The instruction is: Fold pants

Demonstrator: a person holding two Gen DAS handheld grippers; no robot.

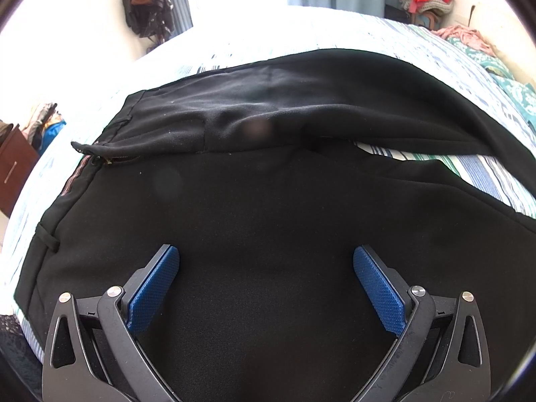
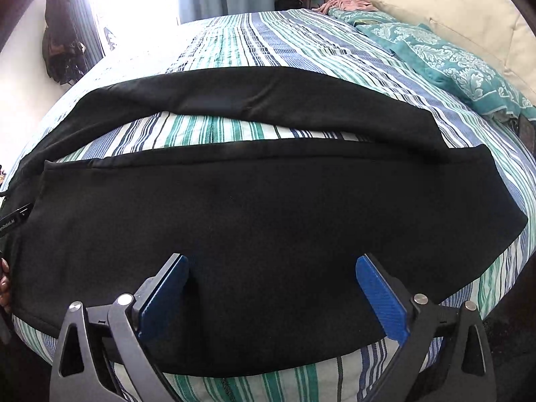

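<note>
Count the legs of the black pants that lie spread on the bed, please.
2. The near leg lies across the striped bedspread right in front of the open right gripper. The far leg lies behind it, with a strip of bedspread showing between them.

A bed (image 2: 301, 43) carries it all, spread with a sheet striped in teal, blue and white. Black pants (image 2: 268, 221) lie flat across its near part, waistband and open zip at the left, two legs running right with a strip of sheet showing between them. Far right, a teal patterned blanket (image 2: 445, 57) lies bunched along the cream headboard (image 2: 445, 3), with pink cloth (image 2: 348, 1) just beyond it
</note>
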